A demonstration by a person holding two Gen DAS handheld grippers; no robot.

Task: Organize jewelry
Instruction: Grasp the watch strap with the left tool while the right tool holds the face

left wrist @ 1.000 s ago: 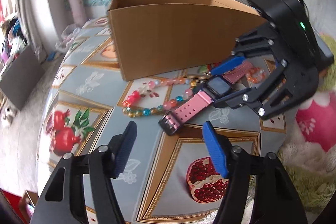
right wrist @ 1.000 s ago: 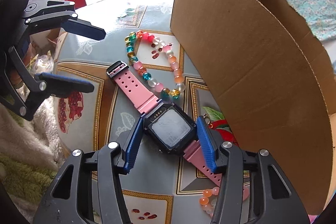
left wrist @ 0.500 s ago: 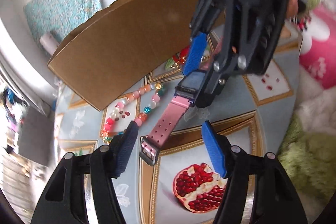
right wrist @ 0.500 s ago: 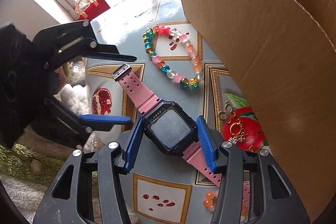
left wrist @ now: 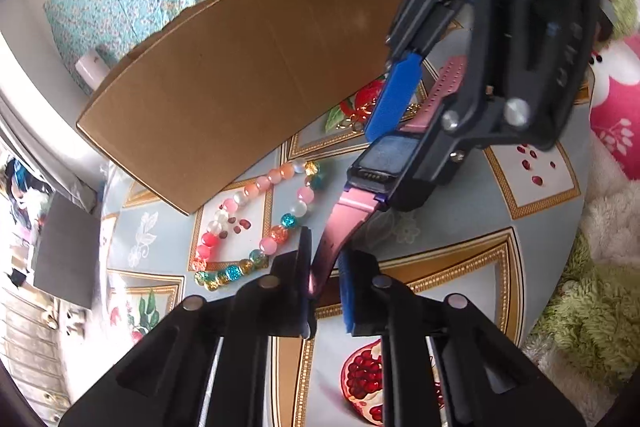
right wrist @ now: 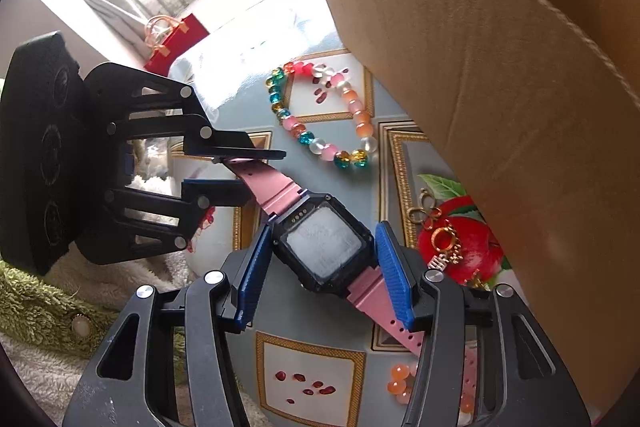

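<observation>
Above the patterned worktop (right wrist: 312,367), just in front of the cardboard box (right wrist: 500,87), the pink watch (right wrist: 324,247) is held off the surface by both tongs at once. The right tongs (right wrist: 320,267) are closed on the black case, one blue pad on each side of it. The left tongs (left wrist: 324,291) have narrowed onto the free end of the pink strap (left wrist: 340,227); the strap sits between the pads and, seen from the right wrist, looks pinched.

The step in hand seems to be handling the watch with two grips — most likely straightening or folding the strap before it goes into the box.

The bead bracelet (left wrist: 256,223) lies flat on the worktop beside the box wall, and a small gold charm (right wrist: 444,243) rests near the box, both yet to be sorted.

Next, the two tongs must move together — a pull apart could slip the strap or twist the case loose.
</observation>
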